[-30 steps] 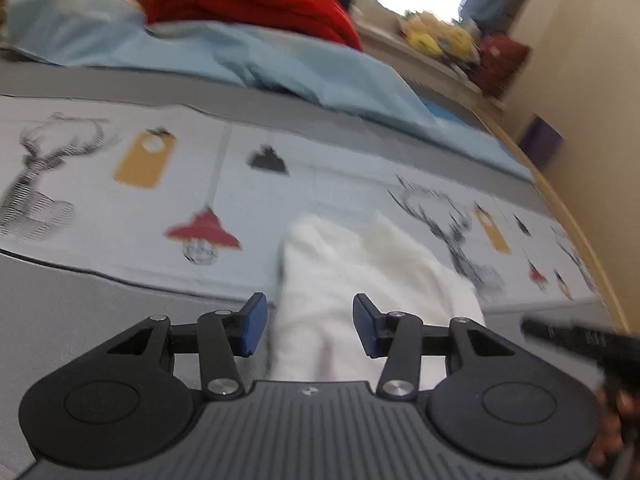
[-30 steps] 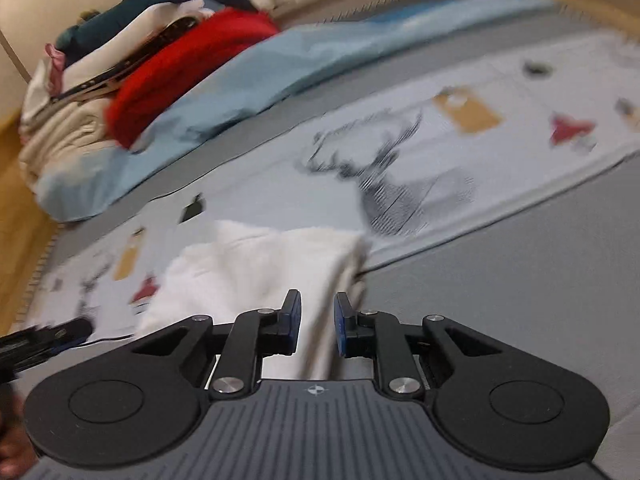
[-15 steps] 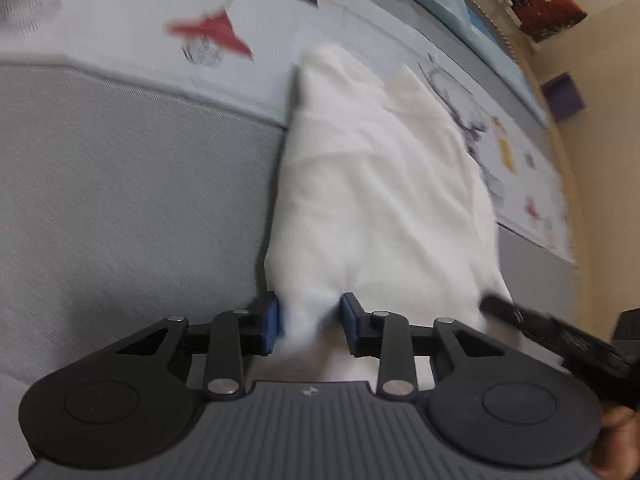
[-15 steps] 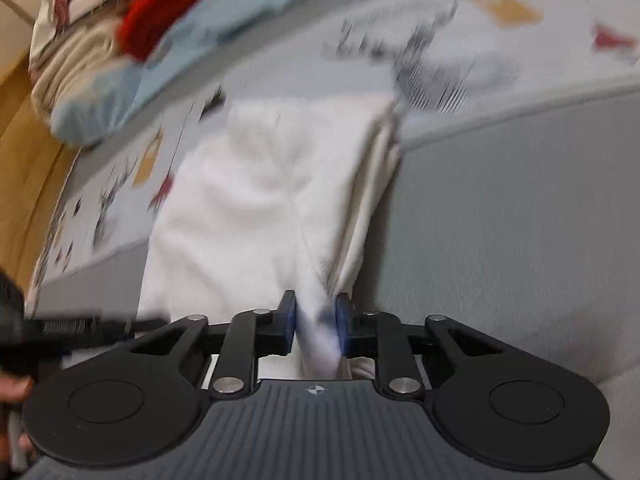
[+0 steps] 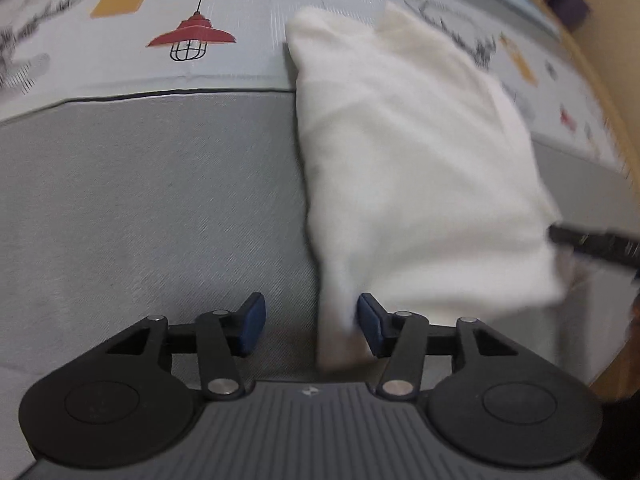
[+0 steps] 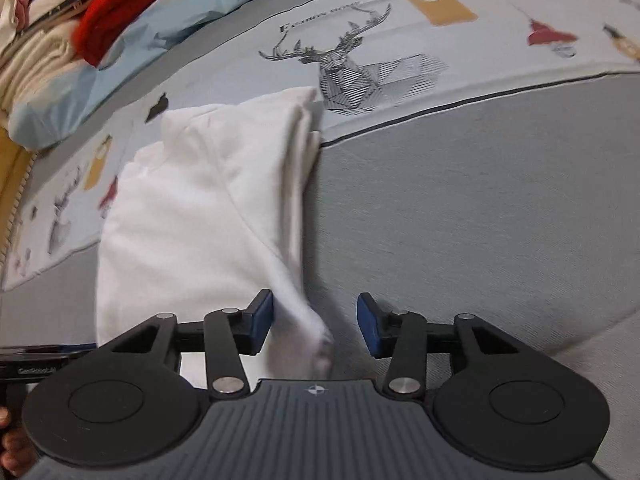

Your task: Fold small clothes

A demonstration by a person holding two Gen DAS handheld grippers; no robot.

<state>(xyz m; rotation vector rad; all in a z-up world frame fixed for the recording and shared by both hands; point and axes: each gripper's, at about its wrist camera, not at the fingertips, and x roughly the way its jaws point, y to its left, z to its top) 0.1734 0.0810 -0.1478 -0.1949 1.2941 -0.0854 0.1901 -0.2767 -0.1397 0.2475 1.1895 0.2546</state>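
Both grippers have let go since half a second ago: the left gripper [image 5: 311, 329] and right gripper [image 6: 316, 329] now stand with jaws spread wide, each straddling a near corner of the white garment [image 5: 412, 152] without pinching it. That folded garment lies flat, partly on the grey mattress [image 5: 140, 200] and partly on the printed sheet [image 6: 400, 20]; its near edge looks blurred, perhaps settling.

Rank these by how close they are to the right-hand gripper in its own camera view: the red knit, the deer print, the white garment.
1. White garment: its near corner lies between the open fingers of the right gripper.
2. Deer print: farther up, on the patterned cloth.
3. Red knit: farthest, in the pile at upper left.
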